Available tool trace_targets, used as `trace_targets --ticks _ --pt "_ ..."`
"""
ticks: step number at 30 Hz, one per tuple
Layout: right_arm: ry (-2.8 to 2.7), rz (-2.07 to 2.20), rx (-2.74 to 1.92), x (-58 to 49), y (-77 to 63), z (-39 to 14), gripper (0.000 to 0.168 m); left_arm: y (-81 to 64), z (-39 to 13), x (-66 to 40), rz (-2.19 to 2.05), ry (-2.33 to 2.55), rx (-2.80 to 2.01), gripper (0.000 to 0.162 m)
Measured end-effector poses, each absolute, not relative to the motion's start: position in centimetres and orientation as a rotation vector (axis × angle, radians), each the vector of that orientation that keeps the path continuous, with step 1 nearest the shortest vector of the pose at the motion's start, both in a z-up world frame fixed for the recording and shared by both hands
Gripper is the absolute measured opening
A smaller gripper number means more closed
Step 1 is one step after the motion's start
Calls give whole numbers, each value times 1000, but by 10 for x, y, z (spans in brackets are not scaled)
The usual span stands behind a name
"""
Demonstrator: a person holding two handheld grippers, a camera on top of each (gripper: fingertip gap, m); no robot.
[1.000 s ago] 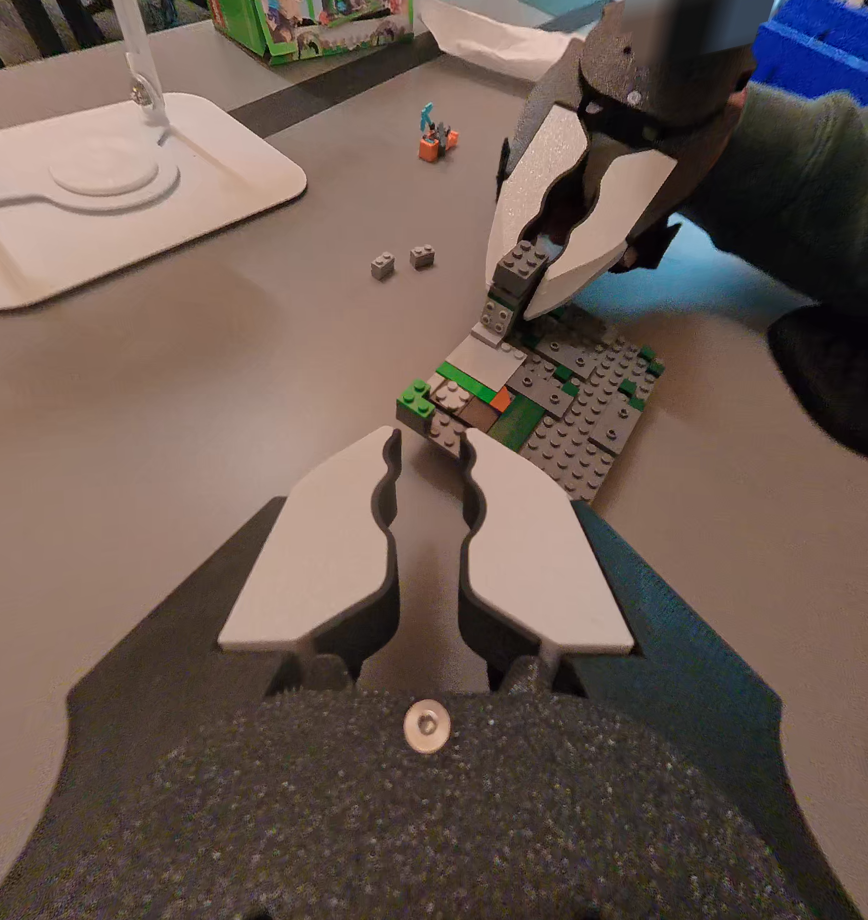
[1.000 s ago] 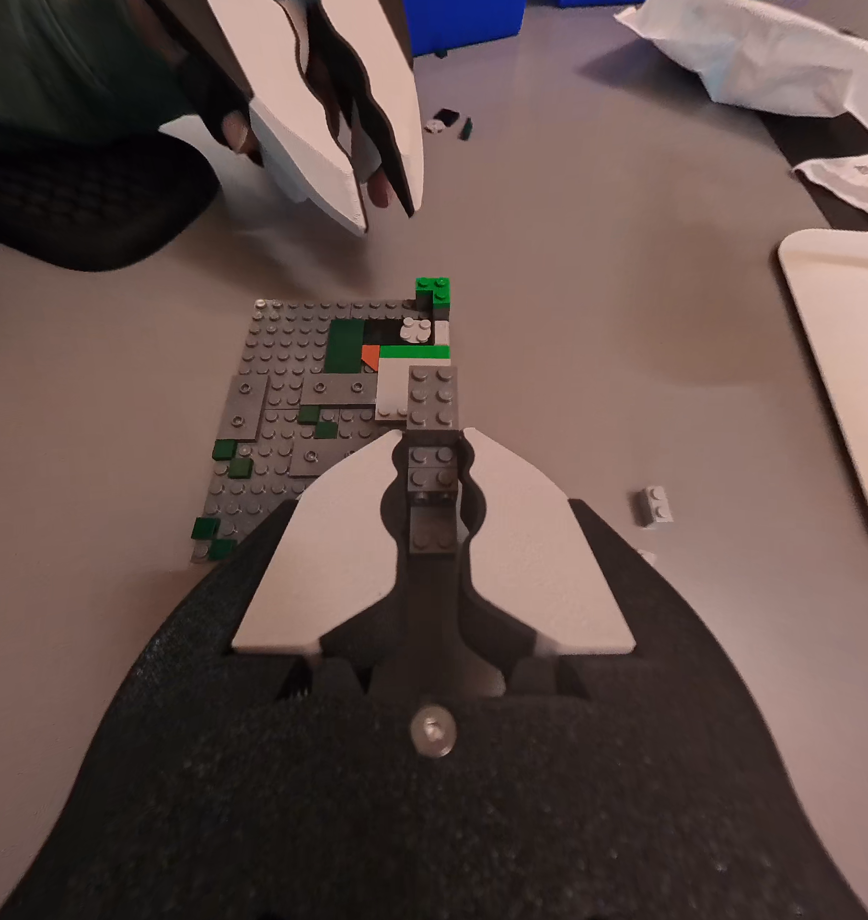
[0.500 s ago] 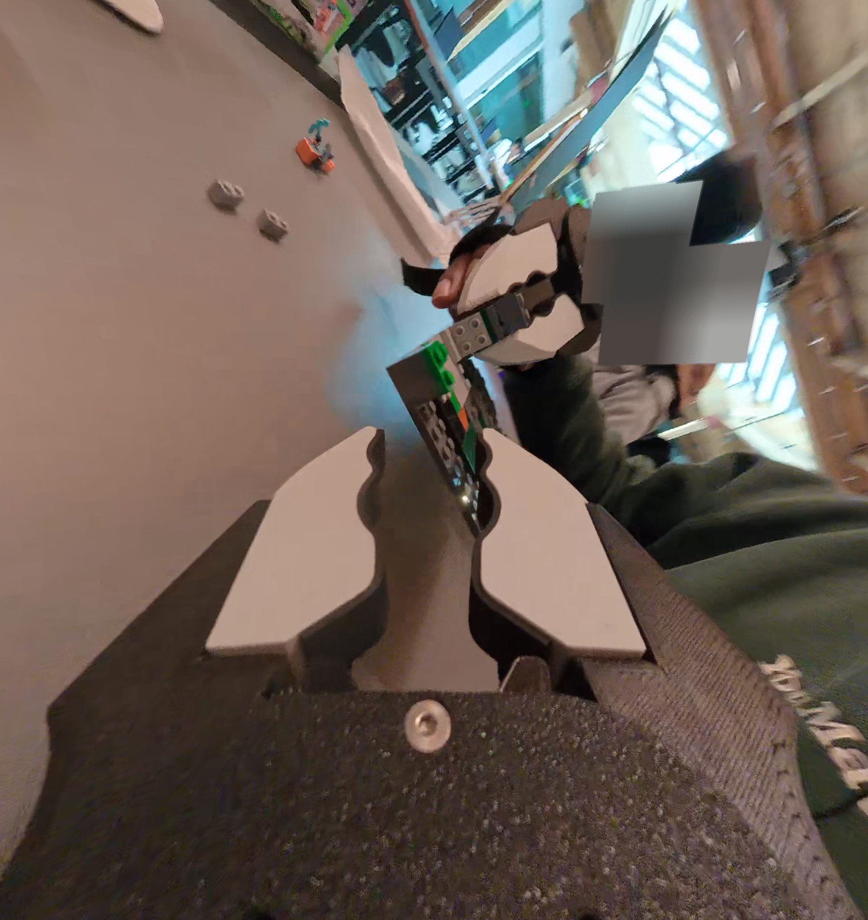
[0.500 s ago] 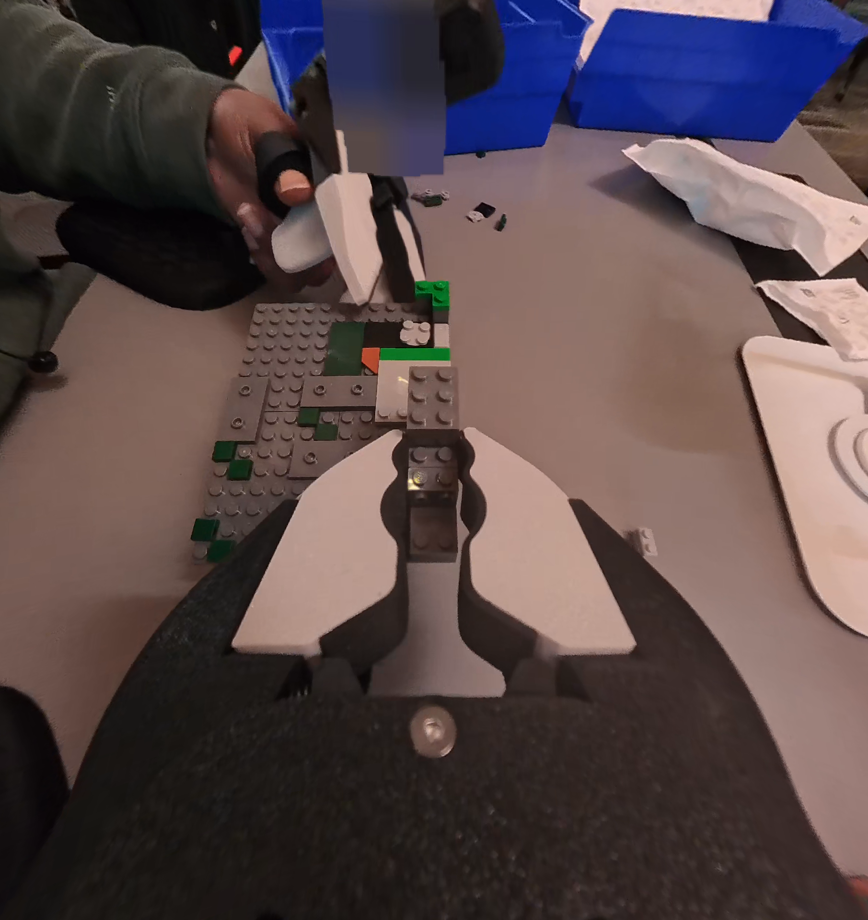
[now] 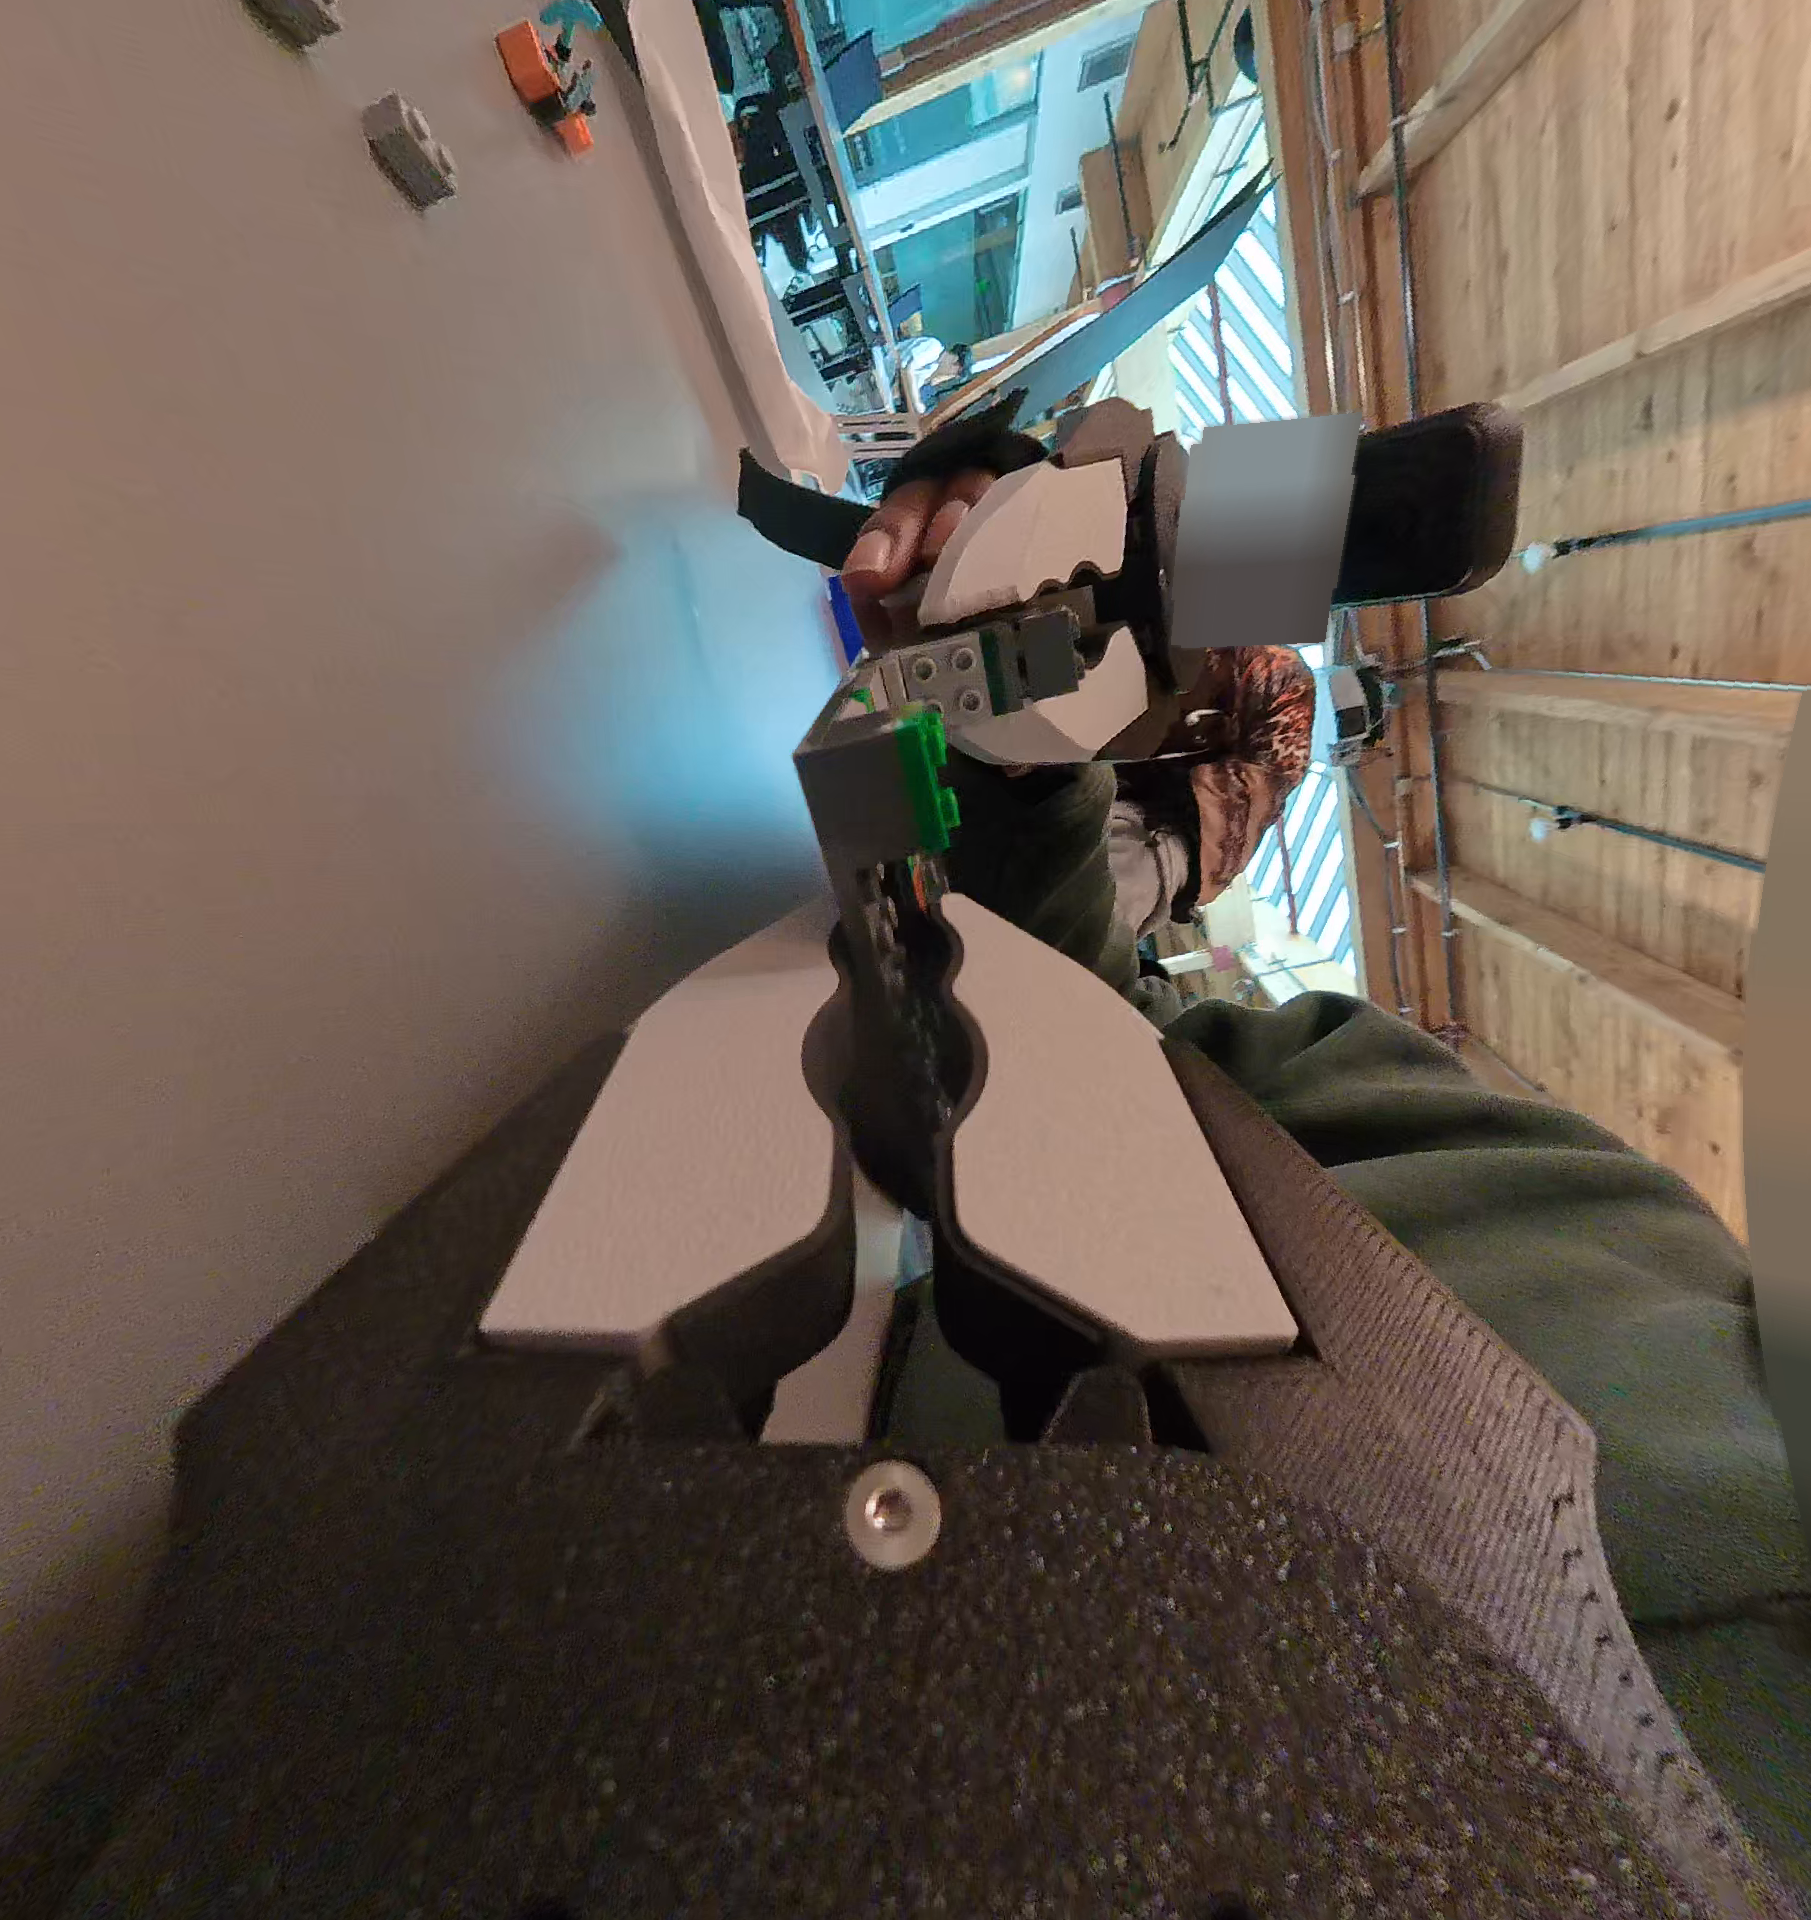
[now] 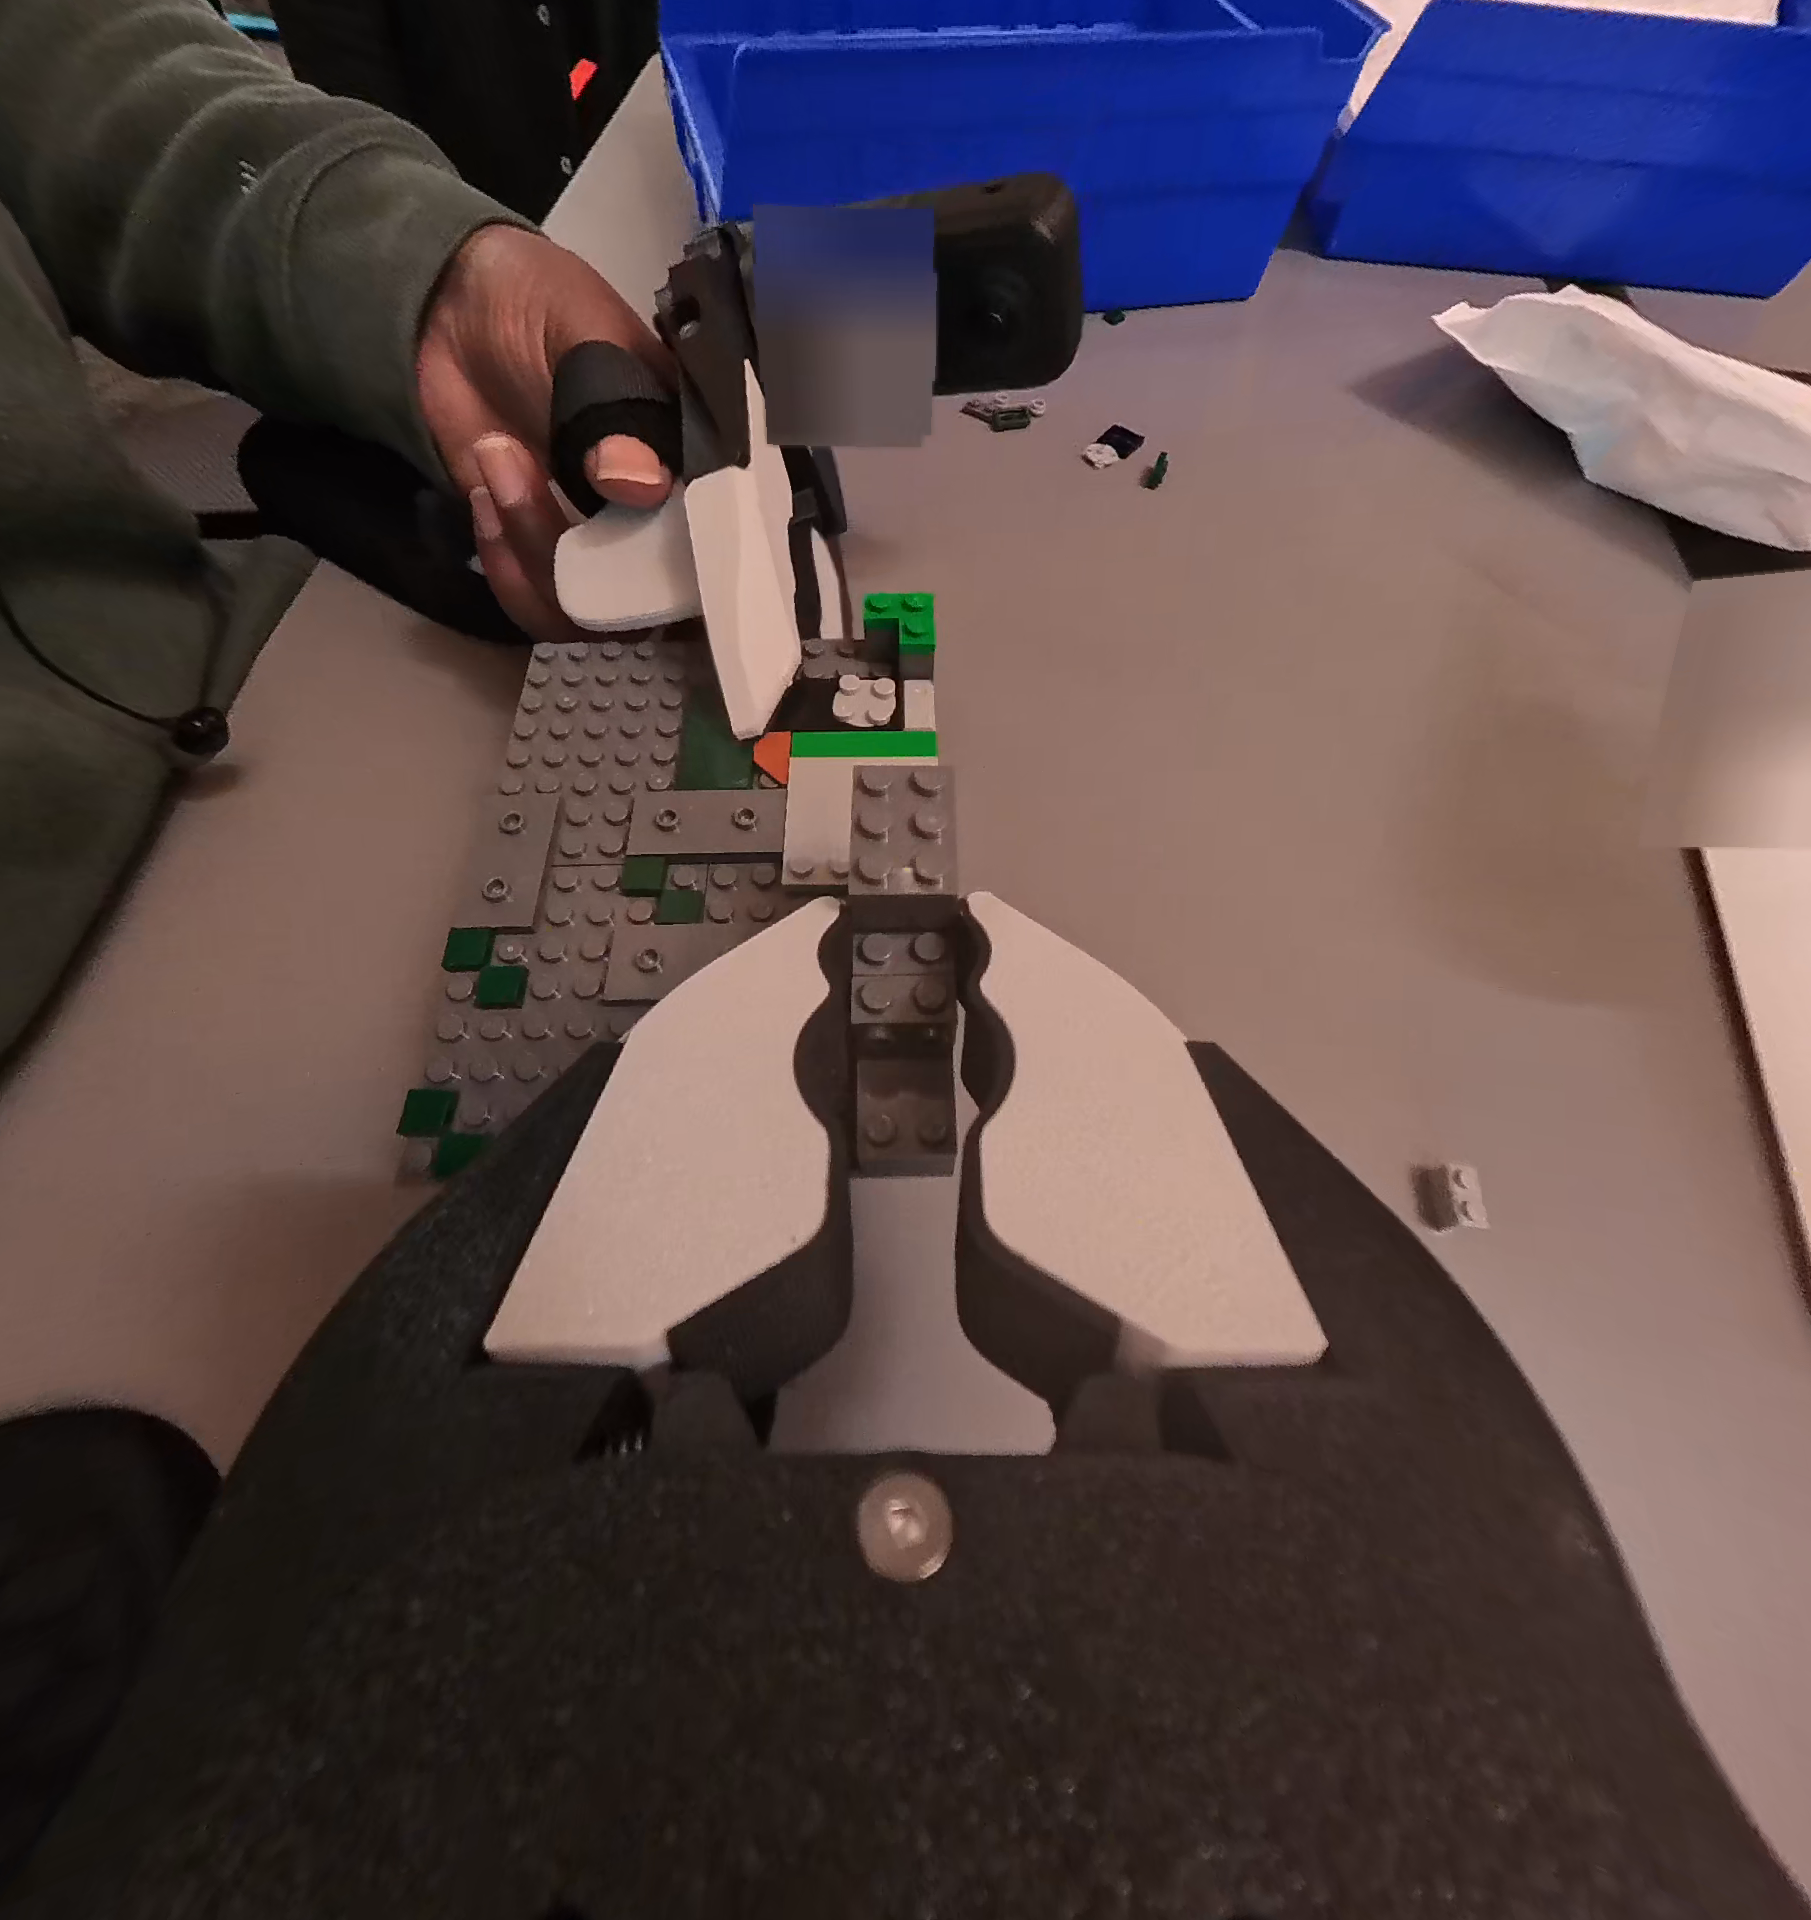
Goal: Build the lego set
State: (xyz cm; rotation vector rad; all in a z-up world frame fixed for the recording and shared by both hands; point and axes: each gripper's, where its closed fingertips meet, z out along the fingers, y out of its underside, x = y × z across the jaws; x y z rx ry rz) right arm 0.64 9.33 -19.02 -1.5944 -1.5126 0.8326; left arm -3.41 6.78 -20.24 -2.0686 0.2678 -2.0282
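Observation:
A grey baseplate point(image 6: 589, 727) with grey, green and orange tiles lies on the table. My left gripper point(image 5: 885, 914) is turned on its side and shut on the plate's far edge, which shows edge-on point(image 5: 880, 997) between its fingers. It also shows in the right wrist view point(image 6: 766, 665), held by a hand. My right gripper point(image 6: 901, 904) is shut on a dark grey brick stack point(image 6: 901, 997) at the plate's near right corner. That gripper point(image 5: 1005, 665) and stack point(image 5: 1046, 660) also show in the left wrist view. A bright green corner brick point(image 6: 906, 618) sits at the far right corner.
Two blue bins point(image 6: 984, 135) stand at the back. Crumpled white paper point(image 6: 1659, 416) lies at back right, and a white tray point(image 6: 1794, 1039) at right. A loose grey brick point(image 6: 1452, 1195) lies right of my gripper. Small parts point(image 6: 1119, 447) lie beyond the plate. A green sleeve point(image 6: 205, 208) is at left. Tip to tip, the grippers are about 6 cm apart.
My left gripper has rolled onto its side, moved in and shut on the plate's far edge. My right gripper has kept its grey stack at the plate's near corner.

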Motion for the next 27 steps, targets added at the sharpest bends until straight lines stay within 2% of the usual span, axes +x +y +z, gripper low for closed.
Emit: trace_targets --ticks 17,23,27 --pt "-1582 844 -1568 -9 80 -184 18 52 -199 -46 -2250 -58 -2072 6" --pt "-1586 868 -1565 -10 80 -181 28 49 -203 -46 -2264 -78 -2081 6" --pt "-1603 1023 -1616 -5 69 -175 44 45 -207 -46 -2253 -79 -2104 6"
